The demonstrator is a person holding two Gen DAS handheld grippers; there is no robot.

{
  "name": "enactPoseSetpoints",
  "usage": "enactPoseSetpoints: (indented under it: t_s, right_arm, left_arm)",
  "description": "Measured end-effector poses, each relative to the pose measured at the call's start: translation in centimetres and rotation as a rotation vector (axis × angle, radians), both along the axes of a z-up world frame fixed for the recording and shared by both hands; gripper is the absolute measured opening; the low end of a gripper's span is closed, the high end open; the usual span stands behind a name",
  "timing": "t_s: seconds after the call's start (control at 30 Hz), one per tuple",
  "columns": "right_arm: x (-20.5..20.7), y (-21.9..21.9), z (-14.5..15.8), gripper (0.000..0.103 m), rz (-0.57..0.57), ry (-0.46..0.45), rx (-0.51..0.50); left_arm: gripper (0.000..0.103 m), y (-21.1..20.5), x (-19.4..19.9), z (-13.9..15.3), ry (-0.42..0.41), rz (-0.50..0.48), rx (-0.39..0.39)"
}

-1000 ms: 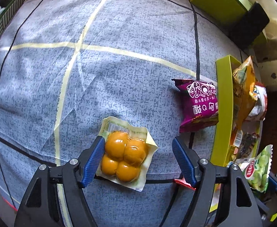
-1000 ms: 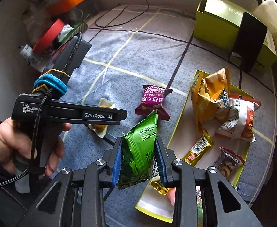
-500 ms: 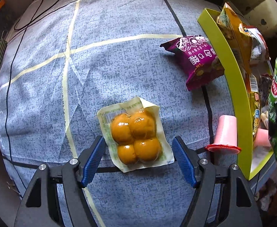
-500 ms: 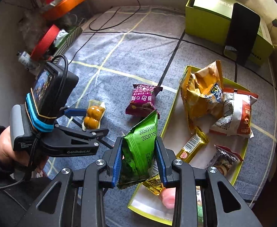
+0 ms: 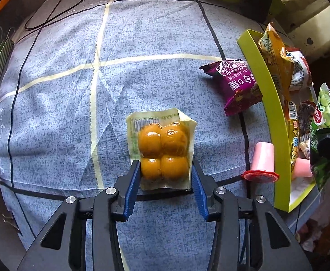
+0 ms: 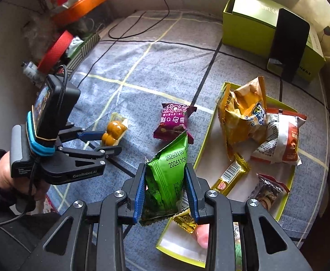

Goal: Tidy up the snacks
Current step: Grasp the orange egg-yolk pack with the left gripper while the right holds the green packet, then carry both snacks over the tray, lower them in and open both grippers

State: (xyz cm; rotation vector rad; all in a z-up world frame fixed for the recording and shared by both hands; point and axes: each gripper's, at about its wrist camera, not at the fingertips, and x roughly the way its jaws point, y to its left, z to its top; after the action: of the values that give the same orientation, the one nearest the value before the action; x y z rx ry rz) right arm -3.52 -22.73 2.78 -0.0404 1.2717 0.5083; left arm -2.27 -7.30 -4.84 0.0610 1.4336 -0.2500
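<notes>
A clear pack of four orange-yellow balls (image 5: 162,151) lies on the blue-grey checked cloth (image 5: 74,113). My left gripper (image 5: 165,169) points straight down over it, its jaws closing, and the blue pads touch the pack's two sides. The right wrist view shows the same left gripper (image 6: 106,143), held by a hand, on that pack (image 6: 113,131). My right gripper (image 6: 165,169) is shut on an upright green snack packet (image 6: 167,176) beside the yellow-green tray (image 6: 206,140). A purple packet (image 5: 239,85) lies against the tray's rim (image 5: 275,122).
The tray holds a yellow chip bag (image 6: 241,113), a white and red bag (image 6: 280,137), a gold bar (image 6: 230,174) and other packets. A pink jelly cup (image 5: 263,158) lies outside it. A green box (image 6: 250,27), black device (image 6: 287,45) and cable (image 6: 147,24) sit behind.
My left gripper has rolled and shifted over the yellow pack, and its jaws have come in from wide open to the pack's sides. The right gripper keeps still with the green packet.
</notes>
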Motion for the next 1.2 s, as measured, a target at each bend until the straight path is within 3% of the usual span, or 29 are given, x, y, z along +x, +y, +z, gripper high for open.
enactPoseSetpoints:
  t_s: [0.4,0.67,1.2]
  right_arm:
    - [-0.1,-0.6,0.6,0.030,-0.016,-0.017,0.002]
    - [-0.1,-2.2,1.0,0.030,-0.055,-0.027,-0.004]
    - [-0.6,-7.4,0.2,0.030,-0.188,-0.014,-0.040]
  left_arm:
    - [0.045,3.5,0.0,3.1,-0.037,0.006,-0.073]
    - [0.045,0.6,1.0,6.2,-0.081,-0.061,-0.121]
    - [0.045,-8.2,1.6,7.0,-0.078,-0.223,-0.184]
